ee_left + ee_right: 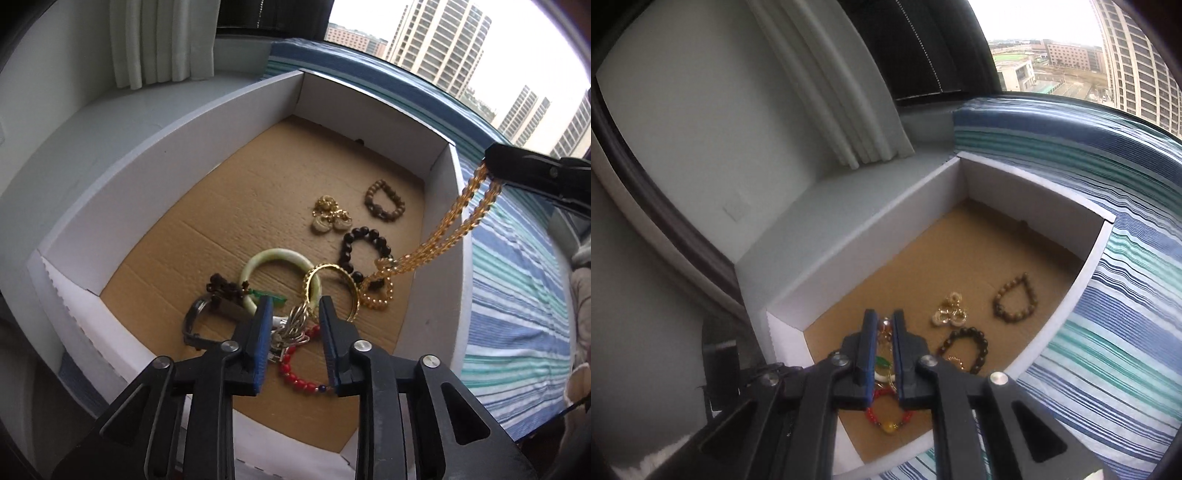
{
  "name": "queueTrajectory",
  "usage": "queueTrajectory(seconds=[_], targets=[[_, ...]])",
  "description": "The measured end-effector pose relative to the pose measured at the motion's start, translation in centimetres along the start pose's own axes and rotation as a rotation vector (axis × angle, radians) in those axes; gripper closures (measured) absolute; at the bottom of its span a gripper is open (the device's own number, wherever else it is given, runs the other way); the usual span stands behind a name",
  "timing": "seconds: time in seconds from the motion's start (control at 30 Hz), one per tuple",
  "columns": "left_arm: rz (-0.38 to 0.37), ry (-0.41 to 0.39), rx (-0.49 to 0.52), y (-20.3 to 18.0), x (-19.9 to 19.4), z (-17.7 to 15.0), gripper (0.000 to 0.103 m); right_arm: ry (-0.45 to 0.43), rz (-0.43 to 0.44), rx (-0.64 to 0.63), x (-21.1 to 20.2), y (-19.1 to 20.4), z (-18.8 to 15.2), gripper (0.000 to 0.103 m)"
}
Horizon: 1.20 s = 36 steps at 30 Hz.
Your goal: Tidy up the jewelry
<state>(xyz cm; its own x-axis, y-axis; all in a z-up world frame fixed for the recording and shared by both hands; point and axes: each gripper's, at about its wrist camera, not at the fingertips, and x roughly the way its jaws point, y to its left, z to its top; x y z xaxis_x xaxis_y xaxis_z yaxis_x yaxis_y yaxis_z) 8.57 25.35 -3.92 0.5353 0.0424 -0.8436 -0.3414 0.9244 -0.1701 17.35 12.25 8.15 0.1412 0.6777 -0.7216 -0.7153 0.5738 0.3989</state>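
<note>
Now the left gripper hangs, jaws apart, over jewelry in the box; right gripper, jaws clamped on the amber beads.

Both wrist views look steeply down, close, into shared box interior.

Daylight came from the window, which I saw blown out to near white in both views. The box interior sat evenly lit, with soft shadow along its wall nearest the curtain. Away from the window, corners fell dark with heavy vignetting. Fisheye bent the box's edges hard. Focus held mid-frame; slight softness at the rims.
</note>
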Motion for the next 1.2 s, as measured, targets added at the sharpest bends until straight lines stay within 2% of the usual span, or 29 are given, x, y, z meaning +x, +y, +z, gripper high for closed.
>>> queueTrajectory(seconds=[0.03, 0.1, 0.13, 0.17, 0.2, 0.23, 0.37, 0.43, 0.57, 0.67, 0.87, 1.0, 1.2], targets=[[0.008, -0.011, -0.006, 0.1, -0.3, -0.2, 0.051, 0.033, -0.025, -0.015, 1.0, 0.3, -0.4, 0.092], [0.045, -0.046, -0.016, 0.0, -1.1, -0.5, 0.02, 0.09, -0.068, -0.023, 2.6, 0.4, -1.4, 0.092], [0.077, -0.065, -0.014, -0.2, -1.6, -0.6, 0.015, 0.111, -0.084, -0.025, 3.2, 0.3, -1.7, 0.088], [0.114, -0.082, -0.009, -0.5, -2.1, -0.7, 0.006, 0.122, -0.101, -0.023, 3.5, -0.1, -2.1, 0.081], [0.149, -0.101, -0.004, -0.8, -2.5, -0.8, 0.002, 0.123, -0.12, -0.019, 3.8, -0.3, -2.3, 0.06], [0.18, -0.116, 0.0, -1.1, -2.7, -0.9, 0.002, 0.12, -0.135, -0.017, 4.1, -0.6, -2.5, 0.044], [0.298, -0.128, 0.004, -1.6, -2.6, -1.0, 0.001, 0.126, -0.16, -0.041, 4.3, -1.3, -3.6, 0.04], [0.327, -0.135, 0.011, -1.7, -2.7, -1.1, 0.001, 0.131, -0.185, -0.067, 4.3, -1.3, -4.3, 0.036], [0.33, -0.135, 0.025, -2.1, -2.9, -1.7, 0.001, 0.11, -0.226, -0.143, 3.8, -0.5, -5.4, 0.034], [0.34, -0.136, 0.042, -2.6, -3.1, -1.9, 0.001, 0.087, -0.241, -0.183, 3.3, 0.2, -5.9, 0.027], [0.373, -0.116, 0.02, -3.0, -3.4, -1.8, 0.001, 0.064, -0.259, -0.21, 2.5, 0.7, -6.0, 0.026], [0.3, -0.058, -0.045, -1.8, -3.9, -1.4, 0.001, 0.051, -0.305, -0.195, 2.4, 0.4, -5.6, 0.022], [0.261, -0.076, -0.11, -0.9, -6.2, -1.0, 0.001, 0.048, -0.325, -0.199, 2.1, 0.9, -4.5, 0.022]])
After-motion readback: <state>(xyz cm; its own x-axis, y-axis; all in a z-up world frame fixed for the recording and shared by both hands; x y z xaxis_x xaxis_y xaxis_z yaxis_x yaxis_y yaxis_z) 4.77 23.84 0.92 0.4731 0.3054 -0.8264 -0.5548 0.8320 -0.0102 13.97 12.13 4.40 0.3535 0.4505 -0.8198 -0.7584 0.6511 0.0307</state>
